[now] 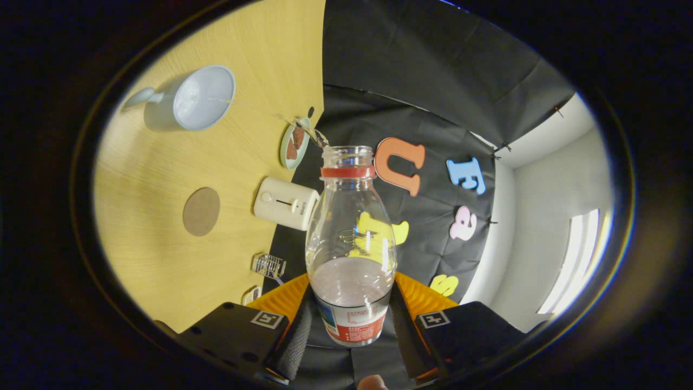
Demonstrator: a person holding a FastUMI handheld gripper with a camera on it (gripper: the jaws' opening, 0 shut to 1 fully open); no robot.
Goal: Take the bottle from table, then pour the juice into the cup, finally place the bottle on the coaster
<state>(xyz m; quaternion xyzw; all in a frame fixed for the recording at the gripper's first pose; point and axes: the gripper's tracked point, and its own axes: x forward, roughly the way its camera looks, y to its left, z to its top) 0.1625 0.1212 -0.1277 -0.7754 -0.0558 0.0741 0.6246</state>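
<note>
My gripper (351,303) is shut on a clear plastic bottle (351,238), with both fingers pressed against its labelled lower part. The bottle has an open mouth with a red ring under it and holds a little pale liquid near its base. The whole scene is rolled sideways, so the wooden table (162,260) stands like a wall beside the bottle. A pale blue cup (201,99) with a handle sits on the table well beyond the fingers. A round brown coaster (201,211) lies on the table between the cup and the fingers.
A white box-shaped device (285,203) sits near the table's edge next to the bottle. A small green dish (294,144) with brown pieces lies beyond it. A small clear faceted object (268,265) rests close to the fingers. White room walls show past the cloth.
</note>
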